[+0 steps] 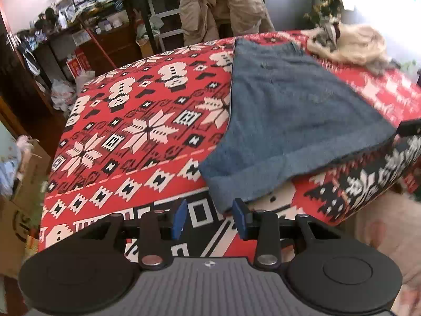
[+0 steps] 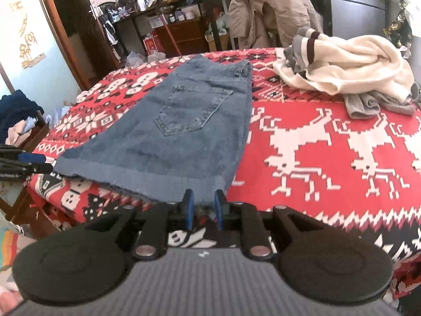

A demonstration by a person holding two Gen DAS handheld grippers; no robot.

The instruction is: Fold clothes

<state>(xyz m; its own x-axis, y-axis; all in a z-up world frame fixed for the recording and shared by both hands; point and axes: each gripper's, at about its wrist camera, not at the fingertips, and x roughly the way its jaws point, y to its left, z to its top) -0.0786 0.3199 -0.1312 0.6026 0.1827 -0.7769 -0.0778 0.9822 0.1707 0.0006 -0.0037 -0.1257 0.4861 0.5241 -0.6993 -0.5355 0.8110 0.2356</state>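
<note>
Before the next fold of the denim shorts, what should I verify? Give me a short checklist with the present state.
1. Blue denim shorts lie flat on the red patterned tablecloth: ok.
2. Hem hangs past the table edge: not ok.
3. Left gripper open, nothing pinched: ok.
4. Right gripper holds the hem: cannot tell.
5. Cream sweater pile apart from the shorts: ok.

Red patterned tablecloth (image 2: 329,110), tan coat (image 2: 265,8) over a chair, cluttered dark shelves (image 1: 86,26), wooden door (image 2: 65,26)
</note>
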